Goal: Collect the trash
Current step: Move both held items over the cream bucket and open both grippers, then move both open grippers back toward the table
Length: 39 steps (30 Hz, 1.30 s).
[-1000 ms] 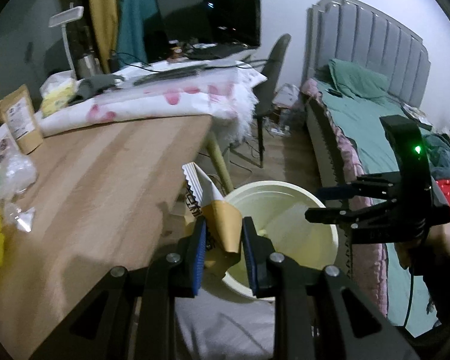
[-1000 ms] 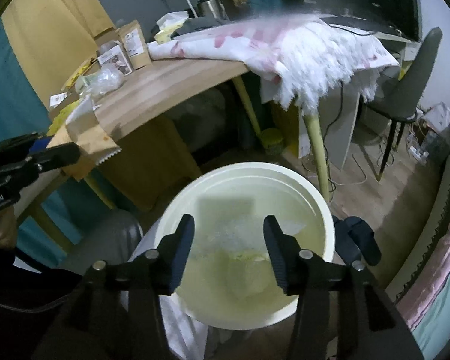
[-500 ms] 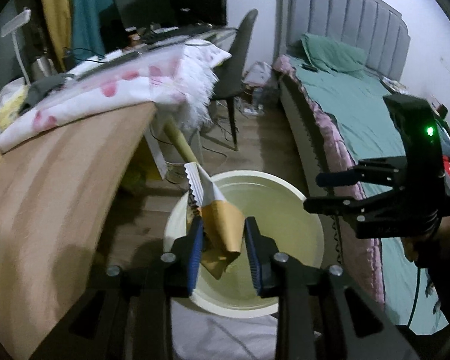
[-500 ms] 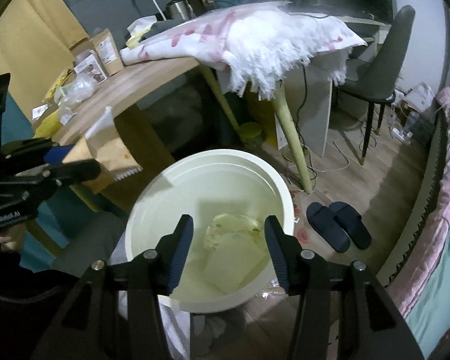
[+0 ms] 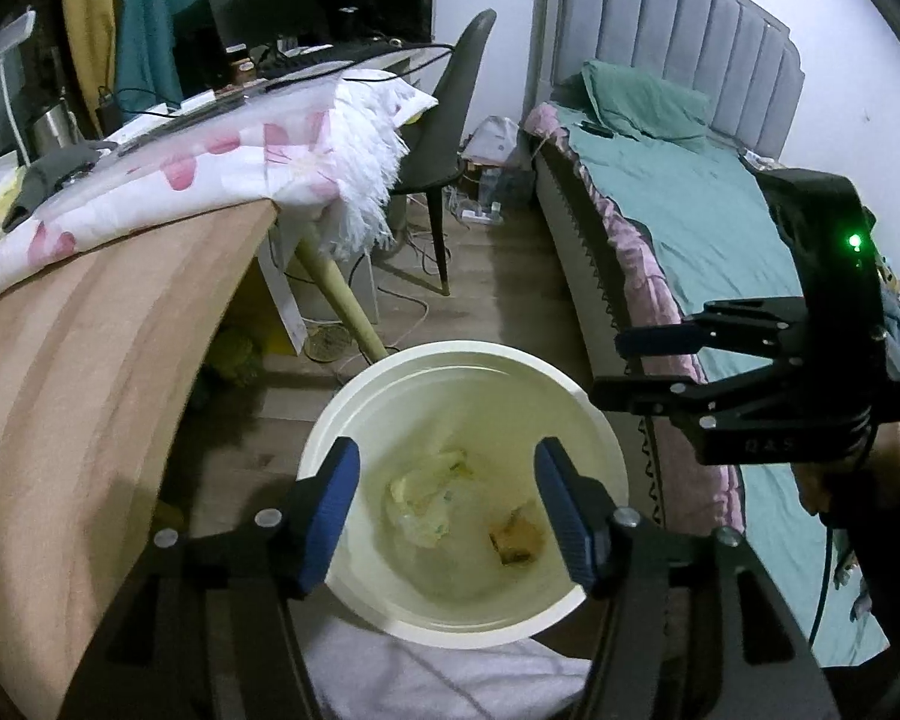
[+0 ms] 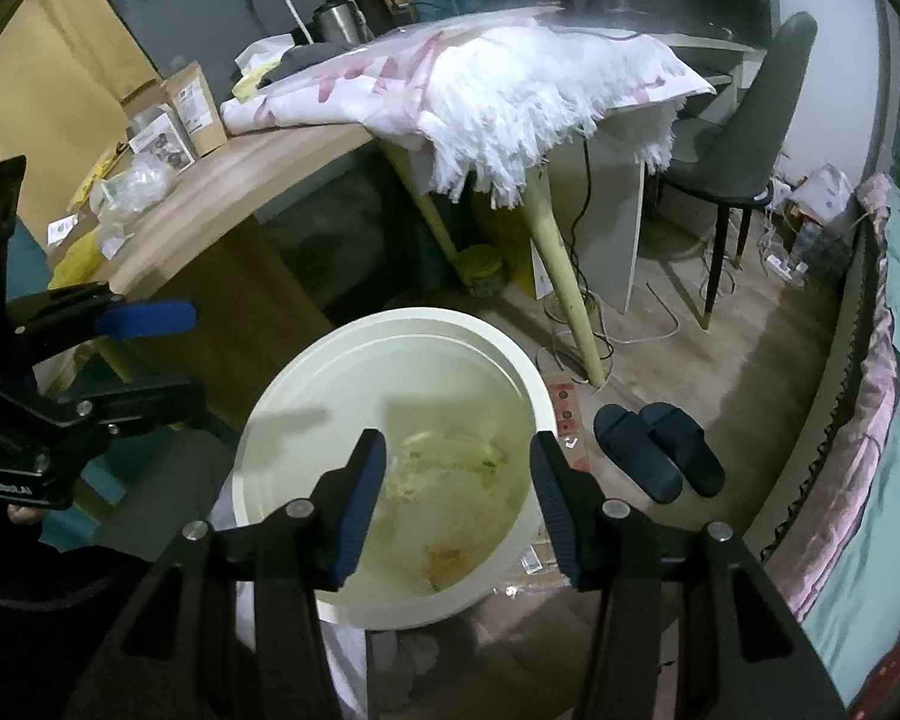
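A cream round trash bin (image 5: pixel 594 420) stands on the floor beside the wooden table; it also shows in the right wrist view (image 6: pixel 282 420). Inside lie crumpled pale wrappers (image 5: pixel 426 498) and a brown paper packet (image 5: pixel 516 537), which also shows in the right wrist view (image 6: pixel 444 564). My left gripper (image 5: pixel 447 507) hangs open and empty right over the bin. My right gripper (image 6: pixel 456 498) is open and empty over the bin too; it appears in the left wrist view (image 5: pixel 642 366) at the right. More wrappers and pouches (image 6: pixel 138 186) lie on the table.
The wooden table (image 5: pixel 90 372) is to the left, with a pink-white fringed cloth (image 5: pixel 222 168) over its far end. A grey chair (image 5: pixel 450 114), a bed (image 5: pixel 690 228) at the right, dark slippers (image 6: pixel 660 456) and cables on the floor.
My left gripper opened and let go of the brown paper packet, which now lies inside the bin. Both grippers have come closer over the bin.
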{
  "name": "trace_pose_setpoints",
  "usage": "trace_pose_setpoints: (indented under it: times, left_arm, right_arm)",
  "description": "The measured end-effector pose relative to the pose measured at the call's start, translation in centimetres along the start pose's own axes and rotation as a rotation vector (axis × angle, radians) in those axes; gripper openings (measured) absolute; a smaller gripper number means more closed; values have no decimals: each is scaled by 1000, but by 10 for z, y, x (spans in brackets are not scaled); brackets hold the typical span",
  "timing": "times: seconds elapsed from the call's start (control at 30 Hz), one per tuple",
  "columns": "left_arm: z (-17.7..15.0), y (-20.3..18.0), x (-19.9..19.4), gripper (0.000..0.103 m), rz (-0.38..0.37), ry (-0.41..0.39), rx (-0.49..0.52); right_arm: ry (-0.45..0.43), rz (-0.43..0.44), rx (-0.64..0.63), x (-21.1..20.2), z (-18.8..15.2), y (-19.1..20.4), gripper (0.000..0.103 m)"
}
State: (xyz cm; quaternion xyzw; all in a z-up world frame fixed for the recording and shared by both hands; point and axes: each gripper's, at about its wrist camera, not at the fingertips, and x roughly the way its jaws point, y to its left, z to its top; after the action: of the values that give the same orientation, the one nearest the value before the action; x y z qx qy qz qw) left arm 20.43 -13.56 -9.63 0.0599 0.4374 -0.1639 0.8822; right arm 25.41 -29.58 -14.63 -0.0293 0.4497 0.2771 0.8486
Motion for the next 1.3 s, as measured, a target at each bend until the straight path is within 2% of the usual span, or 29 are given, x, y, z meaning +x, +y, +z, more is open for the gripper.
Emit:
trace_pose_setpoints:
  times: [0.13, 0.57, 0.97, 1.3]
  left_arm:
    - [-3, 10, -13, 61, 12, -23, -23]
    - [-22, 60, -58, 61, 87, -92, -128]
    - [-43, 112, -109, 61, 168, -162, -230]
    - [-66, 157, -146, 61, 238, -200, -302]
  right_arm:
    - [-3, 7, -30, 1, 8, 13, 54]
    - [-19, 46, -137, 5, 43, 70, 54]
    - [-54, 128, -230, 8, 81, 140, 54]
    - [-74, 198, -324, 16, 110, 214, 54]
